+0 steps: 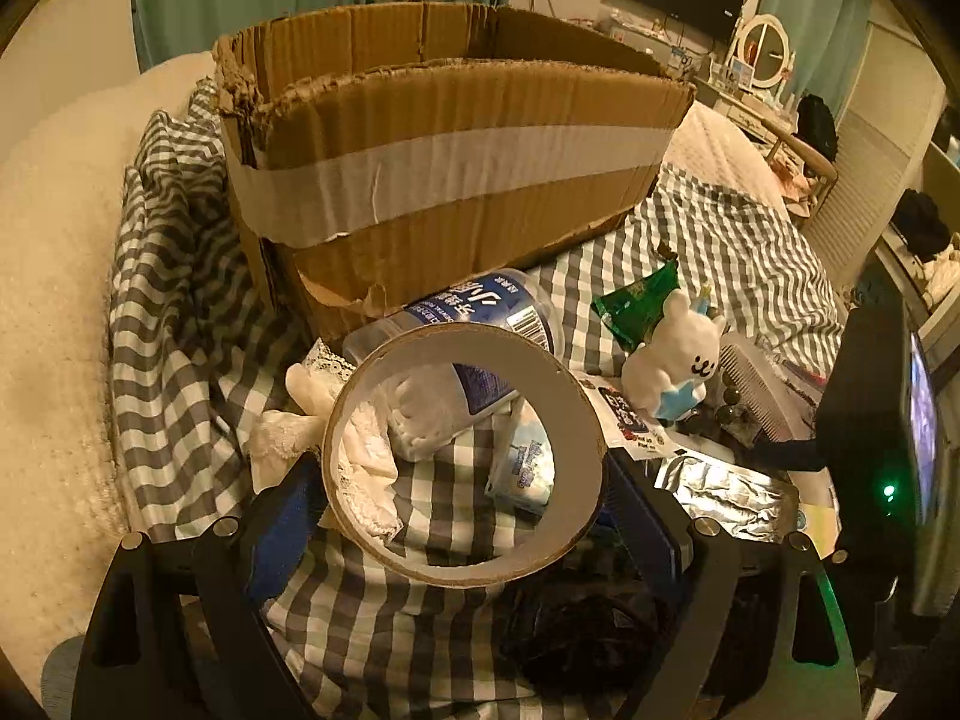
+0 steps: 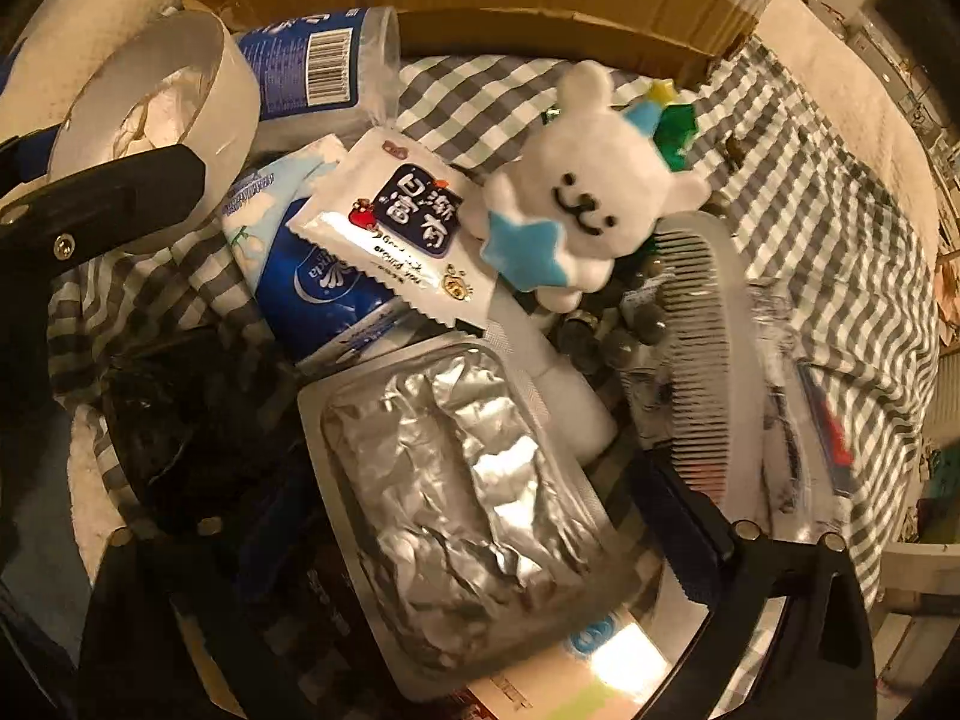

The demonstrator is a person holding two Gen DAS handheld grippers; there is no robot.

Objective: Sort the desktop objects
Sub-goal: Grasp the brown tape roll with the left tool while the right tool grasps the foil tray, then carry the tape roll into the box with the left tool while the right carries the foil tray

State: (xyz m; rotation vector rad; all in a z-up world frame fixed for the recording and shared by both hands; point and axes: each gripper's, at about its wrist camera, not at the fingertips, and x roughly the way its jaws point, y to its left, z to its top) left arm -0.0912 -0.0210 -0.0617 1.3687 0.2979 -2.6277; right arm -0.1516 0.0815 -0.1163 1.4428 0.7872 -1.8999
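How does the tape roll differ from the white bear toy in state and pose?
The tape roll is held off the cloth by the left hand-held gripper; the bear toy lies free among the clutter. The roll is a hollow ring; the toy is stuffed. Both are white.

Cloth (image 1: 180, 276): grey-and-white check. Cardboard box (image 1: 456, 138), upper centre: brown, one pale tape band. Tape roll (image 1: 462, 456): white inside, tan edge. Plush bear (image 2: 576, 192): white, blue star. Foil pack (image 2: 468, 480): silver. Comb (image 2: 702, 360): pale grey.
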